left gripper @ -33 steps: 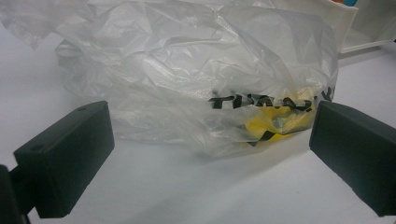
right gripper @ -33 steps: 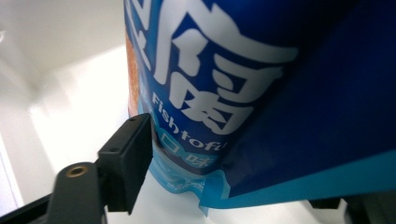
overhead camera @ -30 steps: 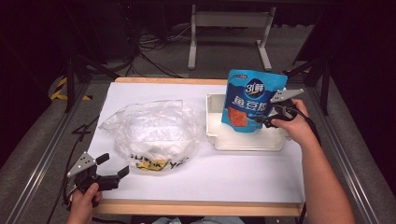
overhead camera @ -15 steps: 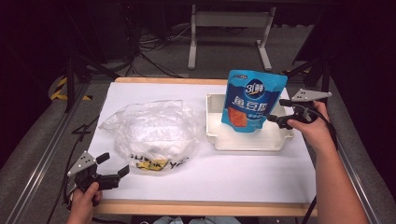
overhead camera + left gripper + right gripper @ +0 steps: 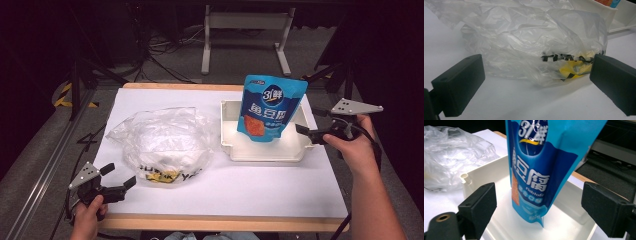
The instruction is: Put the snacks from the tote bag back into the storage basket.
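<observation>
The right gripper (image 5: 306, 132) hung at the right rim of the white tray (image 5: 264, 152), its 2 jaws spread wide and gripping nothing. Just ahead of those jaws the blue snack pouch (image 5: 541, 170) stood upright inside the tray, untouched. The left gripper (image 5: 117, 179) rested near the table's (image 5: 250, 185) front left corner, jaws also wide apart and empty. Just beyond them lay the crumpled clear plastic bag (image 5: 529, 45), apart from both jaws.

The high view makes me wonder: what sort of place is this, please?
Probably a lab or studio recording station: a white-covered table amid dark surroundings, loose cables on the floor, and a metal stand behind it.
</observation>
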Tool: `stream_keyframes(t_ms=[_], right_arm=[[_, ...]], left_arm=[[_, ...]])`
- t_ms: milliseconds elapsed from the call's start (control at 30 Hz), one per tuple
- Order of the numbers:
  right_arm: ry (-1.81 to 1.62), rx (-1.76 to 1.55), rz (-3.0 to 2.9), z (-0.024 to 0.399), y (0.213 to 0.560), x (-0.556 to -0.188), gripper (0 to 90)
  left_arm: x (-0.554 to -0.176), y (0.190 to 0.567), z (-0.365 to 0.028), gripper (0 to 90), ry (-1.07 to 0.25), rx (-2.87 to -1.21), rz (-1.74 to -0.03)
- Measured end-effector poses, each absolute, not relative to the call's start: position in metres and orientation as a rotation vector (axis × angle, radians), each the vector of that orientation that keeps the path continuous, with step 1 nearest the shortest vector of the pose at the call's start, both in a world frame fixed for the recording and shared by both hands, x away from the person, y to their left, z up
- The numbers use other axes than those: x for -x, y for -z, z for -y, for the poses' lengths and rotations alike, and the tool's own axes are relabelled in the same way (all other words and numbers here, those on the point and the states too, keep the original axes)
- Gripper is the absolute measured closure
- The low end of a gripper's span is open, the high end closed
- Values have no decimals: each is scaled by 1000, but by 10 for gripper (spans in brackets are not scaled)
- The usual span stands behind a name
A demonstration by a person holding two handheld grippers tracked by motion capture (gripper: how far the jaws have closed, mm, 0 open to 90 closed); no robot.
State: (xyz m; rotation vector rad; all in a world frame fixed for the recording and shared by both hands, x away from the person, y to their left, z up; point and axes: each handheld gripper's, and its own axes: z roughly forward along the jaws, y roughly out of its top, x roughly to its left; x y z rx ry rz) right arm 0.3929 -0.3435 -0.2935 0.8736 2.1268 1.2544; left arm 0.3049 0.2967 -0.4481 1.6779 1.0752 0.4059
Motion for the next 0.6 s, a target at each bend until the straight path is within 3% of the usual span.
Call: stream_keyframes(t_ms=[600], right_arm=[[-1377,-783,-2192,310,299,-330,130]], left_arm=[[-304,447,-293,6,-406,-1694,-1048]])
